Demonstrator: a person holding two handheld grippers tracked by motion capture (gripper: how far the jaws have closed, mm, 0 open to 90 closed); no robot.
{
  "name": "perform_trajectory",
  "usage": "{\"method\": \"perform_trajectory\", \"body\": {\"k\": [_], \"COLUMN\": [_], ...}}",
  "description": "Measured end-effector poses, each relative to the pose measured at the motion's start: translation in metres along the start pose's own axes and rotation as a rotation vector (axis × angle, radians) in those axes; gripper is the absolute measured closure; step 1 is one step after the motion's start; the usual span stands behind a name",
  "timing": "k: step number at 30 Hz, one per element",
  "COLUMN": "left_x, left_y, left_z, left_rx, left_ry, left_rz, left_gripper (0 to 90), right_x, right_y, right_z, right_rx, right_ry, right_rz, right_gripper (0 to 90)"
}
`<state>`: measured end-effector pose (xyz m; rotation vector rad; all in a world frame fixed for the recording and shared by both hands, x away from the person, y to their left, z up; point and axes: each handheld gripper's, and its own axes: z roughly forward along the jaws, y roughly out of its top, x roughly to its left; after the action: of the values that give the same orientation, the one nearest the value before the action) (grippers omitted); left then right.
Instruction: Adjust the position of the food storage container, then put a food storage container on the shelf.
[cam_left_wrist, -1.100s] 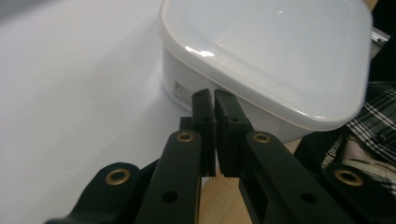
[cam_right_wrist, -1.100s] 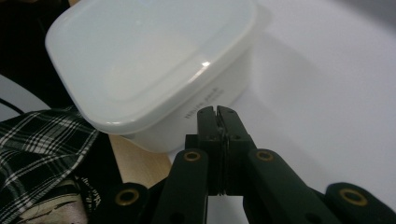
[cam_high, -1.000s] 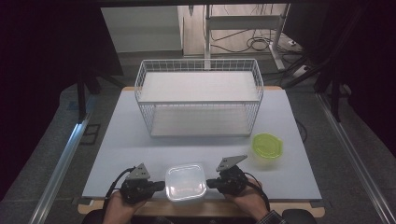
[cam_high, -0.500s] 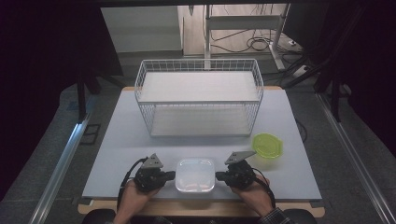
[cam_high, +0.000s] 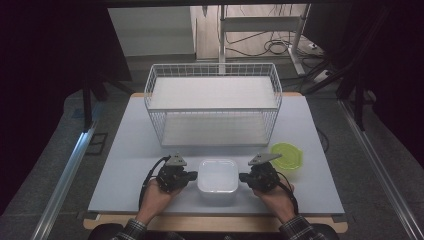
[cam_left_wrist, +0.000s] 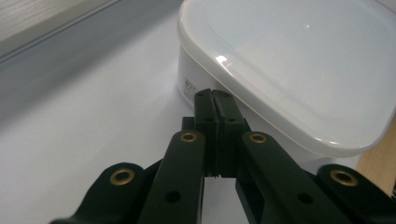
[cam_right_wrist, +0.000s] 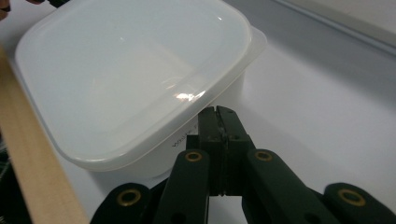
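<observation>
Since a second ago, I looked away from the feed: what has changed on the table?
The white lidded container was slid away from the near edge, pressed between the shut left gripper and right gripper. The wire basket and green bowl stayed put.

Item count on the table (cam_high: 125, 150): one white lidded container (cam_high: 218, 176), one white wire basket (cam_high: 214, 107), one green bowl (cam_high: 287, 156). Handheld grippers: two, a left gripper (cam_high: 192, 176) and a right gripper (cam_high: 243, 177).

Glossy translucent white plastic container (cam_high: 218, 176), matt pale tabletop (cam_high: 130, 150), white wire-mesh basket (cam_high: 212, 107), wooden table edge (cam_right_wrist: 32, 154).
</observation>
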<state>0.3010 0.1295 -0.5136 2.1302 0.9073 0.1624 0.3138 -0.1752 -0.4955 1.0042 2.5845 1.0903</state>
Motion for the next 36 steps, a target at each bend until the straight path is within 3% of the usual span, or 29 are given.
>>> {"method": "perform_trajectory", "body": {"k": [7, 9, 13, 18, 20, 21, 23, 25, 29, 31, 36], "left_x": [-0.004, -0.006, -0.009, -0.009, -0.008, -0.007, -0.007, -0.007, -0.008, -0.008, -0.008], "left_y": [-0.002, -0.003, -0.008, -0.018, -0.022, -0.028, -0.032, -0.034, -0.038, -0.036, -0.038], "left_z": [-0.001, -0.007, -0.020, -0.037, -0.041, -0.044, -0.047, -0.048, -0.049, -0.047, -0.042], "left_rx": [0.002, 0.014, -0.005, -0.035, -0.043, -0.056, -0.058, -0.058, -0.073, -0.086, -0.085], "left_ry": [0.008, 0.041, 0.076, 0.087, 0.085, 0.082, 0.086, 0.085, 0.069, 0.052, 0.052], "left_rz": [0.022, 0.073, 0.096, 0.081, 0.076, 0.076, 0.077, 0.074, 0.064, 0.051, 0.053], "left_gripper": [87.0, 82.1, 73.3, 48.5, 42.2, 37.4, 30.1, 24.2, 15.7, 12.5, 7.7], "right_x": [-0.006, -0.005, -0.003, 0.001, 0.001, 0.000, 0.001, 0.003, 0.005, 0.005, 0.001], "right_y": [0.002, 0.002, -0.001, -0.009, -0.009, -0.011, -0.012, -0.015, -0.017, -0.017, -0.016], "right_z": [0.003, 0.000, -0.006, -0.024, -0.026, -0.030, -0.033, -0.035, -0.037, -0.037, -0.037], "right_rx": [0.002, 0.004, -0.008, -0.061, -0.069, -0.086, -0.092, -0.091, -0.099, -0.118, -0.150], "right_ry": [-0.002, -0.004, -0.010, -0.043, -0.051, -0.052, -0.051, -0.045, -0.053, -0.047, -0.022], "right_rz": [0.007, -0.022, -0.041, -0.103, -0.107, -0.104, -0.099, -0.096, -0.100, -0.071, -0.048], "right_gripper": [89.5, 88.4, 84.9, 67.9, 64.4, 57.0, 51.5, 48.9, 41.5, 34.2, 27.8]}}
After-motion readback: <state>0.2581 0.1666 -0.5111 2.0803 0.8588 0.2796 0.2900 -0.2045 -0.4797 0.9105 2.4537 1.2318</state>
